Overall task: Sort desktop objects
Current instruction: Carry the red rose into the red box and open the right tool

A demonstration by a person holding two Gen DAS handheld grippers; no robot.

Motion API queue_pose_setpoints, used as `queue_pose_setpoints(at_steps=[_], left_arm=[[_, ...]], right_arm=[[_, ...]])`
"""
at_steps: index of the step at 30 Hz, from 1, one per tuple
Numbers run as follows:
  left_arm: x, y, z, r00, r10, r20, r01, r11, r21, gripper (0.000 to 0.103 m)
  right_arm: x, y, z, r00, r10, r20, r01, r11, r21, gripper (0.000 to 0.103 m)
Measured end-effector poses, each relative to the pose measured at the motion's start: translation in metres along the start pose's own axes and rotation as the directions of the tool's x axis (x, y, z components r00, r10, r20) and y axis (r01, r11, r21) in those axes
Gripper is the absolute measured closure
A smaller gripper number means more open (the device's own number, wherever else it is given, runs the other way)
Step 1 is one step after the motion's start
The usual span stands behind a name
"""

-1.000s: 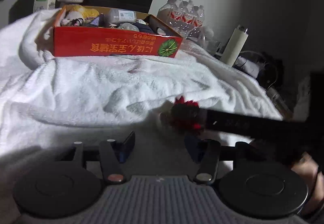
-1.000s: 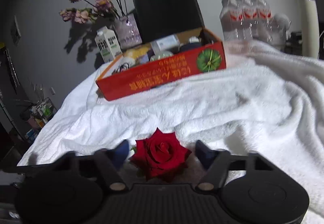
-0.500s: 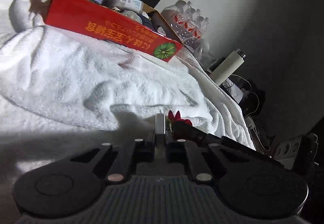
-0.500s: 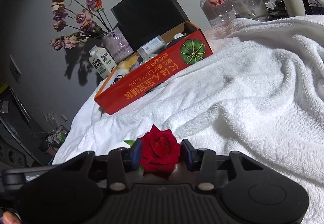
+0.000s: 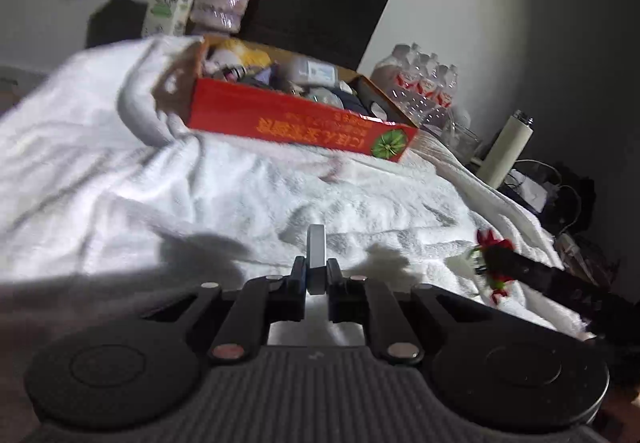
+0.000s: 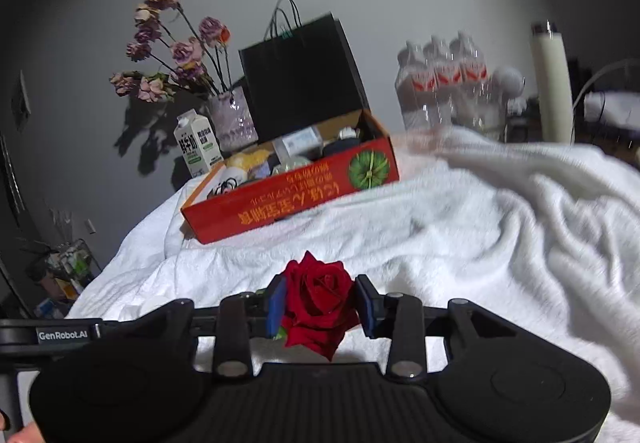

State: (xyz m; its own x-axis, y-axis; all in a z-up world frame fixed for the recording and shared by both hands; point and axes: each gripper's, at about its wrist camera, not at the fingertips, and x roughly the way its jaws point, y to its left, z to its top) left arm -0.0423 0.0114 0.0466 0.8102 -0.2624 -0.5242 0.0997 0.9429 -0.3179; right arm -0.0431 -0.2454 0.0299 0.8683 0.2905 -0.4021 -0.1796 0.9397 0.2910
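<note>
Red rose [image 6: 318,297], velvety layered petals with a scrap of green leaf beneath, held between the blue pads of the right tongs [image 6: 320,301], which have just been closing and now press the bloom from both sides; it hangs just above the white towel [image 6: 460,243]. Left tongs [image 5: 316,277] — all but fully closed on a small flat pale-grey slab [image 5: 316,247], hard-edged and upright, make unclear. Red cardboard box [image 6: 296,203], shallow and open-topped, printed with a green pumpkin, lies at twelve o'clock of the right view, well apart from both tongs and already crowded with small packets. Step in hand, by judgement: carry both pieces to the box. To do it well, keep pressure on the rose light so the petals are not crushed, approach over the near wall rather than through it, and release over a gap between the contents; the slab is rigid and should tolerate a firm pinch. Towel: thick terry, rumpled into folds, draped over the surface — soft footing, so anything set on it may tip. Behind the box, at eleven to one o'clock: milk carton [image 6: 198,147], glass vase of faded flowers [image 6: 232,119], black paper bag [image 6: 300,83].
</note>
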Motion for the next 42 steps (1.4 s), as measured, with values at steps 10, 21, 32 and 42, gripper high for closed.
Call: queue_pose_setpoints(at_steps=[10,21,32,42], left_arm=[[-0.056,-0.012,0.004,0.987,0.074,0.143,-0.086,0.993,0.081,0.093],[-0.014,0.005,0.081,0.990,0.053,0.128,-0.072,0.987,0.144,0.093],[0.133,0.026,0.195,0.999,0.035,-0.037,-0.031,0.995,0.098,0.093],[0.243,0.056,0.214,0.976,0.075,-0.206,-0.060,0.995,0.079,0.093]], right_arm=[[-0.046,0.042,0.001,0.994,-0.018,0.106,0.039,0.979,-0.198,0.068],[-0.023,0.043,0.035,0.994,0.008,0.108,0.022,0.961,-0.274,0.068],[0.117,0.030,0.162,0.998,0.045,0.048,-0.026,0.944,-0.328,0.068],[0.286,0.005,0.219,0.990,-0.044,-0.130,0.003,0.953,-0.302,0.068]])
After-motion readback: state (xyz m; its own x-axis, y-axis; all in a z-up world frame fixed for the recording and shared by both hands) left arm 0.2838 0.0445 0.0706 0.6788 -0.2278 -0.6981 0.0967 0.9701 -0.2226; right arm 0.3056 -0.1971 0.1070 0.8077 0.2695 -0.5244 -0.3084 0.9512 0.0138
